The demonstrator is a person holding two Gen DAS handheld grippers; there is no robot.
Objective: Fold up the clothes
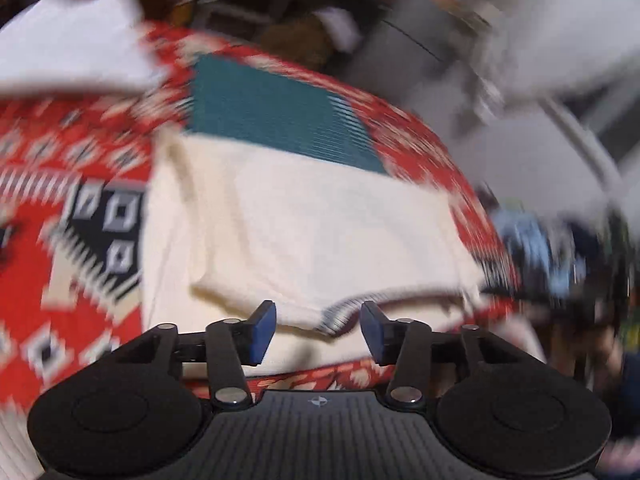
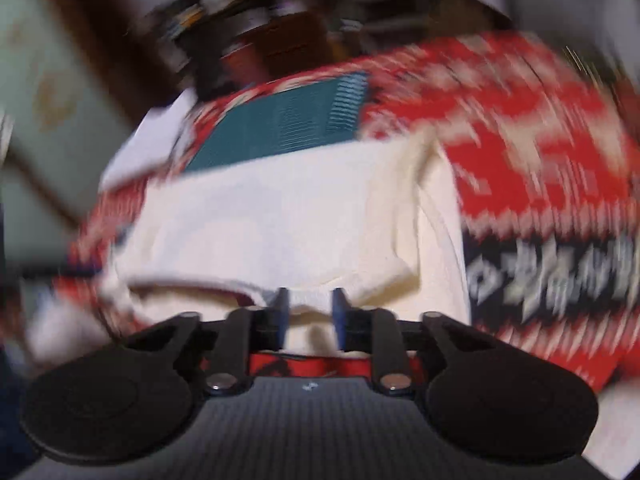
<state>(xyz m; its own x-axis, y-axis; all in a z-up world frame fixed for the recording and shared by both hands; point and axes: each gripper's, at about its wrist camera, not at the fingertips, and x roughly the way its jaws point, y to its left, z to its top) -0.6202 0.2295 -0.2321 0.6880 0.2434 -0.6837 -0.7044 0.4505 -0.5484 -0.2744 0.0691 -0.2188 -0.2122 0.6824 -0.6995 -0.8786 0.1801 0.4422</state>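
Note:
A cream white garment (image 1: 304, 232) lies partly folded on a red patterned blanket (image 1: 76, 140). It also shows in the right wrist view (image 2: 288, 220). My left gripper (image 1: 318, 330) is open, its blue pads on either side of the garment's near folded edge, not closed on it. My right gripper (image 2: 310, 314) stands partly closed with the garment's near hem between its blue pads; the gap is narrow and the cloth bunches in it. Both views are motion blurred.
A teal folded cloth (image 1: 276, 116) lies beyond the cream garment, also in the right wrist view (image 2: 288, 124). A white cloth (image 1: 72, 48) sits at the far left of the blanket. Cluttered shelves (image 2: 248, 8) stand behind.

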